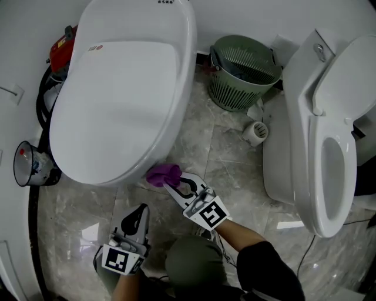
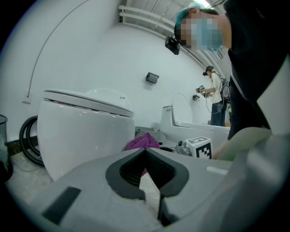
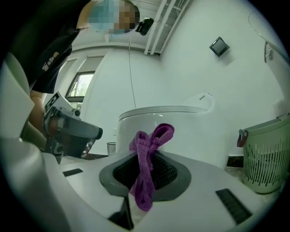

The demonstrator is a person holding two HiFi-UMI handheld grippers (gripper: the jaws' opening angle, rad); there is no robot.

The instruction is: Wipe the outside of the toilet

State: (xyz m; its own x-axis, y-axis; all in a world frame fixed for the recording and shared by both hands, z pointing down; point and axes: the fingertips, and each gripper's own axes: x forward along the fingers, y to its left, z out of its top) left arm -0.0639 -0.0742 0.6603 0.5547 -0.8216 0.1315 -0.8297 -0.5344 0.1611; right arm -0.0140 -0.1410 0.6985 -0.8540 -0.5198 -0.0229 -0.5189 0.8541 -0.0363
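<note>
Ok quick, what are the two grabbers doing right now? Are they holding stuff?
Left gripper: closed, holding nothing.
Right gripper: closed on the purple cloth.

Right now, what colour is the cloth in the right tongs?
The cloth is purple, clearest in the right gripper view.

Glossy, grey-veined marble floor (image 1: 202, 144) spreads around the green slatted basket (image 1: 244, 73), which stands against a white wall (image 1: 247, 14). Just before the basket lies a paper roll (image 1: 256, 133); far left of it, a coiled black hose (image 1: 39, 106).
</note>
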